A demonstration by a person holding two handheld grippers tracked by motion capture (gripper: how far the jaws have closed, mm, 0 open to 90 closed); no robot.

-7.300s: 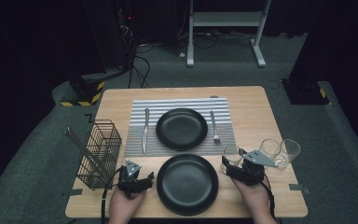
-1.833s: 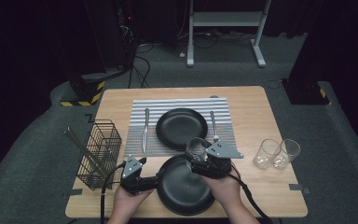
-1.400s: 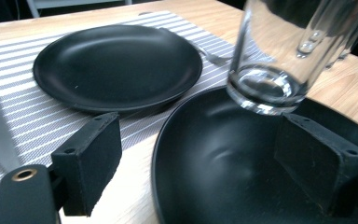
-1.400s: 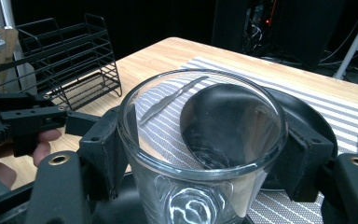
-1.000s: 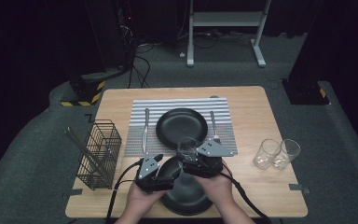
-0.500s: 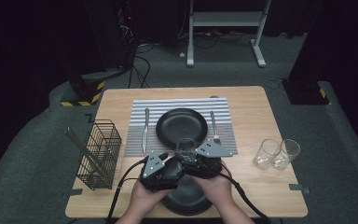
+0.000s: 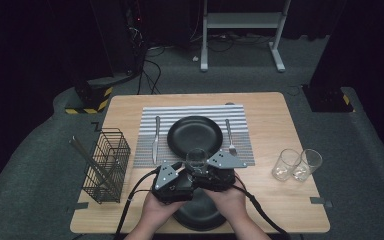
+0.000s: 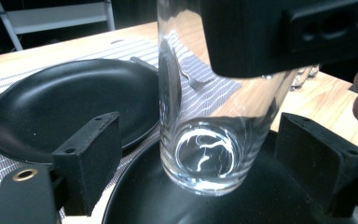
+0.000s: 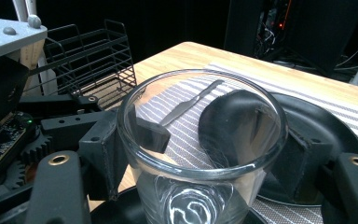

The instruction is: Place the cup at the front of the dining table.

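A clear drinking glass [image 7: 196,159] stands upright at the far rim of the near black plate [image 7: 200,217]; I cannot tell whether its base touches the plate. My right gripper [image 9: 205,158] is shut on the glass [image 9: 200,154], one jaw pressed on each side near the rim. My left gripper [image 8: 205,158] is open, its jaws either side of the glass base [image 8: 205,172] with gaps on both sides. In the high view both grippers meet at the table's front centre, left gripper [image 7: 182,175] beside right gripper [image 7: 200,167].
A second black plate [image 7: 195,134] lies on a striped placemat [image 7: 195,112], with a knife [image 7: 155,140] to its left and a fork [image 7: 228,136] to its right. A wire basket [image 7: 106,165] stands at the left. Two more glasses [image 7: 296,164] stand at the right.
The right gripper has brought a glass from the right side of the table to the near plate. The left gripper has moved right until its jaws flank the glass.
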